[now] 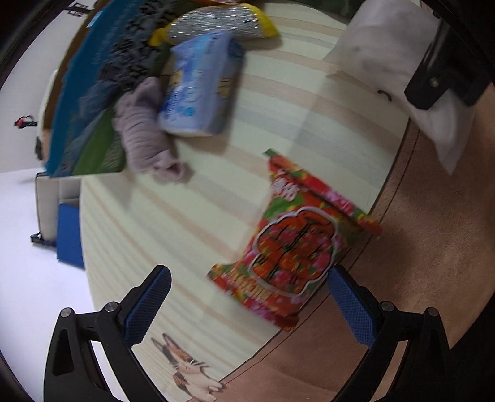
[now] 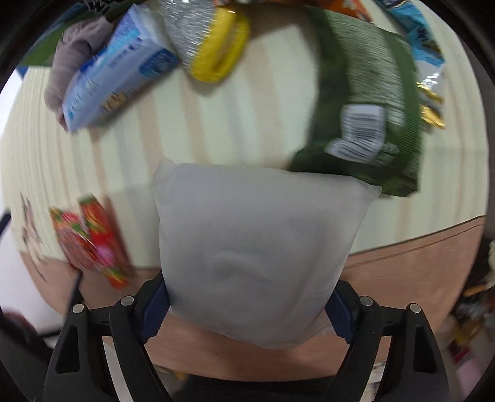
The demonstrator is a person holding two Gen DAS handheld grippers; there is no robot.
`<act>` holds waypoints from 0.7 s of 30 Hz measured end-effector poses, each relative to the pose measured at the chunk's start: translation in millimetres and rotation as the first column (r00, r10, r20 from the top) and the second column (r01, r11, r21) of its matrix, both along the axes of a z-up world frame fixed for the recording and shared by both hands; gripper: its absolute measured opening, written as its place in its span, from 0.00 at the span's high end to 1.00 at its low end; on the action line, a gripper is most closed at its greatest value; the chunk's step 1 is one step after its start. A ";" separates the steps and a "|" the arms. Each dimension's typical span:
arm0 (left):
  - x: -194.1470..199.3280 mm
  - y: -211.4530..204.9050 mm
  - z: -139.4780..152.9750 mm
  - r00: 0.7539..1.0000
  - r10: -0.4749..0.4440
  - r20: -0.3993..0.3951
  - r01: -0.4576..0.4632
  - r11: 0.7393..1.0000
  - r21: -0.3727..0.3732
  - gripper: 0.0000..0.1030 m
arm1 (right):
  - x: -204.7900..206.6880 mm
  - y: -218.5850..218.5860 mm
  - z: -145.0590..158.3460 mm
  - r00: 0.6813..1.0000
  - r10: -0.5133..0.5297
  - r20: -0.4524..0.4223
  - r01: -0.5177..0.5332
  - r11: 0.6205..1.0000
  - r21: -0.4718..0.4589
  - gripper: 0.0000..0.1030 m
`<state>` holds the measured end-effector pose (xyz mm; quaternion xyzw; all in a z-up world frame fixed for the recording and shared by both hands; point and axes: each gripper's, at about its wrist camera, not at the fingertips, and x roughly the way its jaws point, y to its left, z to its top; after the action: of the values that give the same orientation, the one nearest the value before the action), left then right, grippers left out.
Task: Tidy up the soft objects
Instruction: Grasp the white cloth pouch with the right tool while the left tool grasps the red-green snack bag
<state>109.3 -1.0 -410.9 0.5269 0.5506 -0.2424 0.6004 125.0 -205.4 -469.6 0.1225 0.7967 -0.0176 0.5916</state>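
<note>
Two grippers point steeply down at the near edge of the desk, and each has a soft thing close to its jaws. Nearest of all, the right gripper has its blue pads against the two sides of a white pillow, which fills the gap between them; the jaws stand fairly wide because the pillow is wide, and they look to be holding it, though blur leaves the firmness of the grip unsure. The pillow runs straight away from that gripper, its far corners over the striped mat and one corner overlapping a green packet. The left gripper is wide apart and empty. A red candy bag lies just ahead of it, nearer its right-side pad than its other one, at the mat's near edge, with its long axis slanting away from the jaws. My judgement is that this bag is the left hand's to take, and the jaws would need to shift toward that side to straddle its narrow width. Farther off, toward the far side of the mat, sit a blue tissue pack, a grey rolled cloth and a yellow-edged sponge
</note>
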 end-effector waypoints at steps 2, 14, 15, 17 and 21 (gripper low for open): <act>0.6 -7.6 -8.8 0.999 -0.019 -0.031 0.020 1.000 0.010 0.00 | -7.0 -3.4 -1.4 1.000 0.002 0.001 -0.002 1.000 0.006 0.15; 32.8 -22.9 -19.4 0.916 0.335 -0.219 -0.349 0.937 -0.027 0.47 | -11.5 -10.8 12.1 1.000 -0.010 0.021 0.009 1.000 0.028 0.15; 35.8 -21.1 -19.7 0.880 0.401 -0.253 -0.421 0.907 -0.028 0.49 | 3.0 -20.0 18.1 1.000 -0.002 0.017 0.002 1.000 0.030 0.15; 41.3 -14.4 -21.8 0.778 0.551 -0.300 -0.578 0.816 0.001 0.52 | 6.3 -21.9 22.3 1.000 0.019 0.018 -0.020 0.999 0.026 0.18; 44.3 16.2 -39.4 0.341 0.811 -0.475 -0.875 0.458 0.154 0.53 | 7.6 -10.9 30.8 0.992 0.119 0.045 -0.117 0.992 -0.047 0.22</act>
<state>153.6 15.2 -450.3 0.0466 0.8564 -0.0551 0.5112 132.6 -216.3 -438.8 0.0625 0.7875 0.0029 0.6131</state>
